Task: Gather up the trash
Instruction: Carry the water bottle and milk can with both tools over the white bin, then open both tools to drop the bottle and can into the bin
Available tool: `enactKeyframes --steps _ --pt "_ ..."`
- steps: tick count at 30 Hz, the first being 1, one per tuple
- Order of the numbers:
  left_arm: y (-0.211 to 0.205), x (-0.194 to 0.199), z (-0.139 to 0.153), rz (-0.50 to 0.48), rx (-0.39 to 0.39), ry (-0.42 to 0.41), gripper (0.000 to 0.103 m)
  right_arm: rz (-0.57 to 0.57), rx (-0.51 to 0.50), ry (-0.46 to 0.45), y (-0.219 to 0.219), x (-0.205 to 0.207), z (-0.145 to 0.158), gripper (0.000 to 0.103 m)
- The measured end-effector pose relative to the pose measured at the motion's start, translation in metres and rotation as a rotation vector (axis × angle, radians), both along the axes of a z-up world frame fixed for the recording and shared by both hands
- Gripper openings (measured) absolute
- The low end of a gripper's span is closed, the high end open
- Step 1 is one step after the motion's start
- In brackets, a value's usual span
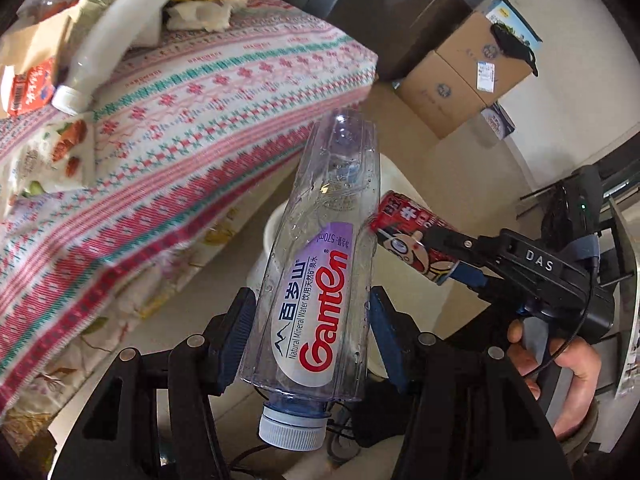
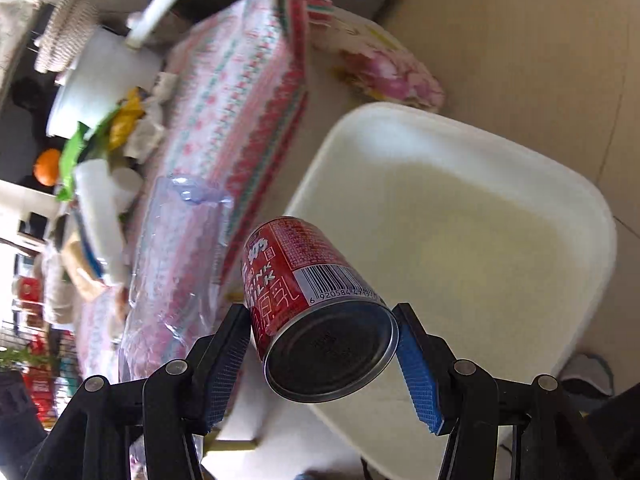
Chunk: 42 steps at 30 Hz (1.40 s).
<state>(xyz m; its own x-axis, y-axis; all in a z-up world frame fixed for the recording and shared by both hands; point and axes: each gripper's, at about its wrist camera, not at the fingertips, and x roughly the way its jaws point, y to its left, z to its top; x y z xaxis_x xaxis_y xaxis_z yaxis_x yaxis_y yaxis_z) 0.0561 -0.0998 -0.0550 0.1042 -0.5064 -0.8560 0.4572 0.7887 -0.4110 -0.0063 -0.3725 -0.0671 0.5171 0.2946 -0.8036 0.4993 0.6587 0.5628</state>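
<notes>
My left gripper (image 1: 312, 336) is shut on a clear Ganten water bottle (image 1: 320, 288), cap end toward the camera, held past the table's edge. My right gripper (image 2: 324, 364) is shut on a red milk drink can (image 2: 312, 300), its blue pads pressing both sides, base toward the camera. That can (image 1: 416, 244) and the right gripper's black body show at the right of the left wrist view, close beside the bottle. The bottle (image 2: 172, 264) appears blurred at the left of the right wrist view. Below the can lies a white bin (image 2: 460, 216) on the floor.
A table with a patterned pink and green cloth (image 1: 192, 128) carries more trash: a white plastic bottle (image 1: 120, 36), a red carton (image 1: 30, 88), crumpled tissue (image 1: 200, 16) and wrappers. Cardboard boxes (image 1: 464, 76) stand on the floor behind. A person's hand (image 1: 560, 364) holds the right gripper.
</notes>
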Motion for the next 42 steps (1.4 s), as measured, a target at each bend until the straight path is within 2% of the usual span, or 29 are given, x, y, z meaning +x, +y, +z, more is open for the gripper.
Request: enactKeyframes --steps 4,9,18,24,25,27,31,33,39,42 --pt "-0.022 -0.007 -0.015 -0.027 0.014 0.068 0.060 -0.026 -0.030 0.091 -0.009 0.001 -0.019 0.063" --pt "-0.039 -0.010 -0.026 -0.061 0.067 0.053 0.061 0.007 -0.074 0.142 -0.009 0.005 -0.030 0.064" --pt "-0.065 -0.008 -0.045 -0.098 0.082 0.095 0.061 -0.030 -0.019 0.070 -0.020 -0.003 -0.019 0.064" --pt "-0.092 -0.007 -0.058 -0.135 0.103 0.136 0.062 -0.050 0.017 0.059 -0.021 -0.002 -0.016 0.065" --pt "-0.095 -0.006 -0.059 -0.133 0.102 0.137 0.066 -0.051 0.020 0.057 -0.020 -0.002 -0.016 0.065" --pt "-0.101 0.000 -0.059 -0.113 0.090 0.113 0.064 -0.051 0.022 0.053 -0.018 0.000 -0.015 0.066" --pt "-0.104 0.012 -0.053 -0.068 0.001 0.157 0.066 -0.055 0.034 0.045 -0.018 0.002 -0.016 0.066" --pt "-0.101 0.022 -0.047 -0.056 -0.026 0.148 0.066 -0.061 0.043 0.040 -0.019 0.001 -0.016 0.066" --pt "-0.077 0.035 -0.036 0.008 -0.035 0.119 0.066 -0.068 0.057 0.014 -0.025 0.000 -0.012 0.067" --pt "-0.062 0.040 -0.024 0.059 -0.022 0.072 0.066 -0.050 0.059 -0.007 -0.022 0.002 -0.009 0.069"
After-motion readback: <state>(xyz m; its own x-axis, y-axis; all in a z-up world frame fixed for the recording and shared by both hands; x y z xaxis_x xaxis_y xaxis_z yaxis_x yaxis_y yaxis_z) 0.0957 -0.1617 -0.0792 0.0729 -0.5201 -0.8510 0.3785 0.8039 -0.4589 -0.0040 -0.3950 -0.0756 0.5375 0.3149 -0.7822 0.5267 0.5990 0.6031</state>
